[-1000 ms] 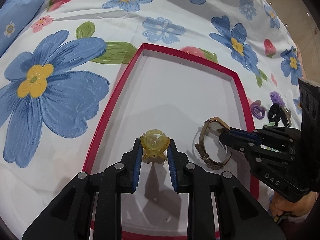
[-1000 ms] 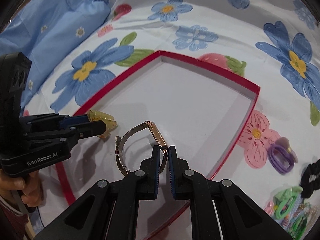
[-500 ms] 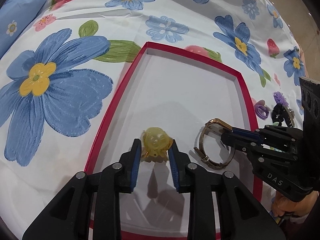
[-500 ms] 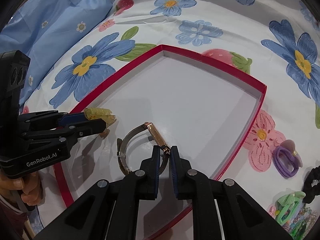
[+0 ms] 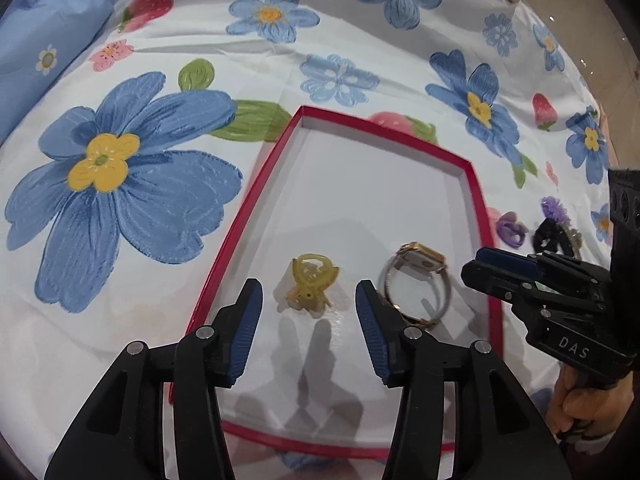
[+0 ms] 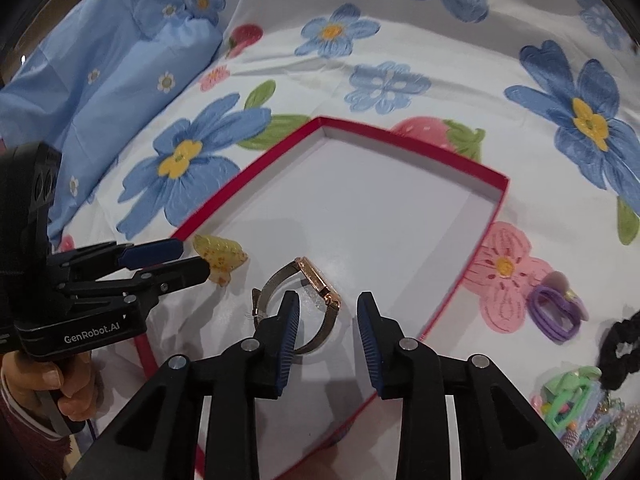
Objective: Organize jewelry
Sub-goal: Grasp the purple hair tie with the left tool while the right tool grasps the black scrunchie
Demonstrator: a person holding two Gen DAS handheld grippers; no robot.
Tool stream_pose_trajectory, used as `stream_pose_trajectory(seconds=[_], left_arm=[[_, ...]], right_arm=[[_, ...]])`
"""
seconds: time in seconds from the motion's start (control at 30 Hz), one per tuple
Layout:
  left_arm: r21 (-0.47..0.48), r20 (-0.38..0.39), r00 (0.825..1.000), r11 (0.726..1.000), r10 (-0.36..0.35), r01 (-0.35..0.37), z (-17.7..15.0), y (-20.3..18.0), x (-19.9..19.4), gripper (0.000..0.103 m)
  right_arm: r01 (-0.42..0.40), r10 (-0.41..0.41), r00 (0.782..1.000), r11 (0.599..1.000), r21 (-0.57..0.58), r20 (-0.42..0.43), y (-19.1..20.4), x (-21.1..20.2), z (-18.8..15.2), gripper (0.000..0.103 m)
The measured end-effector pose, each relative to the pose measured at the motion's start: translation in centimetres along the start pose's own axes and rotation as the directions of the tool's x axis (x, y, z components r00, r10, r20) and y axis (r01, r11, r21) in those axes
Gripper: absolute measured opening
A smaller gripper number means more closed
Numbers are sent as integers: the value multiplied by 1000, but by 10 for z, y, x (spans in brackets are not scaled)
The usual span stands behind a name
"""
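Note:
A red-rimmed box [image 5: 240,220] with a white floor lies on the flowered bedsheet. A yellow translucent hair clip [image 5: 310,280] rests on its floor between the opening jaws of my left gripper [image 5: 309,298]; the pads stand clear of it. To its right lies a rose-gold watch [image 5: 420,258] with a mesh band. In the right wrist view the watch [image 6: 318,280] sits just ahead of my right gripper [image 6: 328,304], whose jaws are opening, with neither pad pressing on it. The left gripper [image 6: 176,260] shows there beside the clip [image 6: 220,256].
Right of the box lie a purple hair tie [image 6: 556,312], a black scrunchie [image 6: 620,348] and a heap of green clips and beads [image 6: 572,400]. A blue pillow [image 6: 100,80] lies at the far left. A person's hand [image 6: 52,384] holds each gripper's handle.
Both grippers have opened: the left let go of the yellow clip, the right let go of the watch. Both things now lie on the box floor, and both grippers have drawn back a little.

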State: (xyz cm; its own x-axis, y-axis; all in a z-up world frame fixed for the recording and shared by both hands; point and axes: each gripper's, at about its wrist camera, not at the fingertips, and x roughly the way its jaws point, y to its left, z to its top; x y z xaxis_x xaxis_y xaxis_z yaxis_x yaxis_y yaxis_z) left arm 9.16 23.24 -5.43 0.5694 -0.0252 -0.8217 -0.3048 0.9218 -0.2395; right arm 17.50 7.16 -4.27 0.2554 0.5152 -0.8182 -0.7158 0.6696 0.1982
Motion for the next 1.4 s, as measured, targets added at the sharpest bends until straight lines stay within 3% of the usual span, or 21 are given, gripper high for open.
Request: stream_pose_trajectory(seconds=[0.37,0.87,1.4], left_arm=[[-23,73,995,997,-66,68,-2,-30,-34,62],[66,42,988,987,-150,147,-14,-99,-35,63],[186,9,981,964,-193,188,4,-167,-18,63]], right_arm=[[0,-17,993,989,146,115,-39,-55,-30,36],[57,-134,969,940,338,208,-106,-122,-84,42],[93,-205,953,898,430,223,-158,-147,-101,42]])
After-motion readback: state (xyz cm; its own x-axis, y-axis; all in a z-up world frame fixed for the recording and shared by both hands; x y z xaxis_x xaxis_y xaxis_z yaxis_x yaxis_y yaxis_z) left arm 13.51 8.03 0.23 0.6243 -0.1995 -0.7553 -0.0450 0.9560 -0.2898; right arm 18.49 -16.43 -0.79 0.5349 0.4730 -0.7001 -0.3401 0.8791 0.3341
